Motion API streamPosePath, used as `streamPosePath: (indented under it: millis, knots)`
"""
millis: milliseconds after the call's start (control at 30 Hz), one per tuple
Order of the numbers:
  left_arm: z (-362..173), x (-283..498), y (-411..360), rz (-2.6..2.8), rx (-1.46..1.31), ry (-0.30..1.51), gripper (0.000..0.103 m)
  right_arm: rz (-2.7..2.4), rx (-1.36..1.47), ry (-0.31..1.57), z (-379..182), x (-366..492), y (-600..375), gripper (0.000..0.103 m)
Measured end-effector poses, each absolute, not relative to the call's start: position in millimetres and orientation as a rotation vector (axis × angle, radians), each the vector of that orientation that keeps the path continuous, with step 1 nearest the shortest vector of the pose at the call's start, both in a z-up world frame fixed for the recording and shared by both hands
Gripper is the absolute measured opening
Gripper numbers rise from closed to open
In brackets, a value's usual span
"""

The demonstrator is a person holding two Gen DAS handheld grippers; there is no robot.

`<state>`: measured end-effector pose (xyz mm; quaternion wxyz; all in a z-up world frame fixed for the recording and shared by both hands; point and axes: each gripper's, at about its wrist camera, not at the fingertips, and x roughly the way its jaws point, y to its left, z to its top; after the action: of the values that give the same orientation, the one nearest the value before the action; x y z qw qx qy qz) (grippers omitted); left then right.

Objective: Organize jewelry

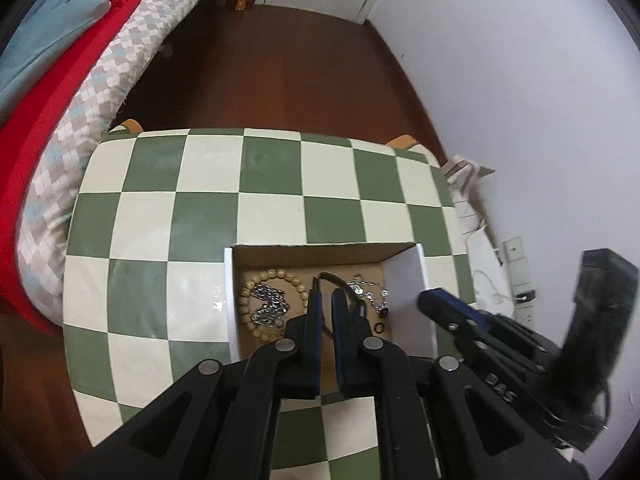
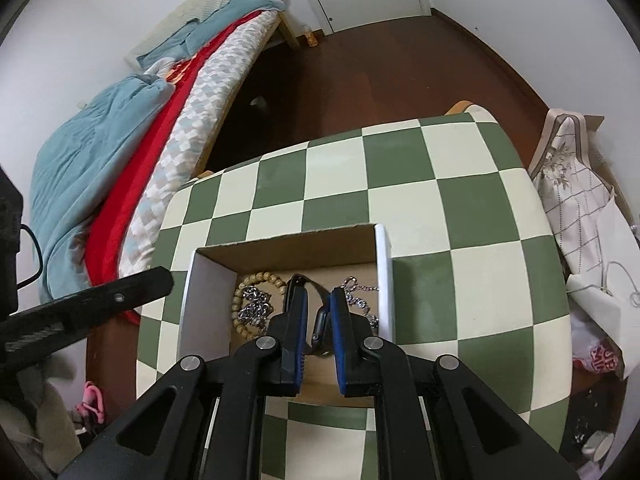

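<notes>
An open cardboard box (image 1: 326, 251) (image 2: 286, 245) stands on the green-and-white checkered table (image 1: 272, 184) (image 2: 460, 184). Inside lie a wooden bead bracelet (image 1: 276, 275) (image 2: 260, 278), a silver chain (image 1: 270, 306) (image 2: 254, 306) within it, a second silver chain (image 1: 370, 292) (image 2: 356, 298), a small black ring (image 1: 379, 327) and a dark watch (image 2: 320, 328) with a black strap (image 1: 332, 278). My left gripper (image 1: 325, 294) hovers over the box, jaws narrowly apart and empty. My right gripper (image 2: 317, 294) is over the box, jaws narrowly apart around the watch.
A bed (image 1: 60, 100) (image 2: 132, 132) with red and blue bedding stands left of the table. Bags and cloth (image 2: 580, 208) (image 1: 476, 216) lie at the right by the wall. Dark wooden floor (image 1: 280, 68) lies beyond the table.
</notes>
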<state>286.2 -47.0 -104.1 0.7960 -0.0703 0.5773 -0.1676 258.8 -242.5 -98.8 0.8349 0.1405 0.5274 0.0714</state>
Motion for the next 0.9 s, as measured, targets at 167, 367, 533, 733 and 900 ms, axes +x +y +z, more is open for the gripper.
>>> streamPosePath:
  millis: [167, 367, 533, 733, 900]
  knots:
    - [-94.7, 280.2, -39.2, -0.207, -0.013, 1.150, 0.041, 0.111, 0.259, 1.097, -84.9, 253.6, -246.4, 0.054]
    - [-92.0, 255.1, -23.8, -0.043, 0.124, 1.029, 0.099, -0.028, 0.095, 1.134, -78.5, 237.9, -241.1, 0.095]
    - [-100.6, 232.3, -18.3, -0.011, 0.152, 1.041, 0.103, -0.082, 0.003, 1.181, -83.1, 221.0, -233.1, 0.103]
    - [-87.3, 198.2, -9.5, 0.017, 0.120, 1.022, 0.103, -0.106, -0.044, 1.154, -68.6, 193.3, -223.5, 0.103]
    - [-59.7, 162.3, -4.2, 0.037, 0.115, 0.961, 0.103, -0.117, -0.048, 1.115, -43.1, 162.3, -219.0, 0.103]
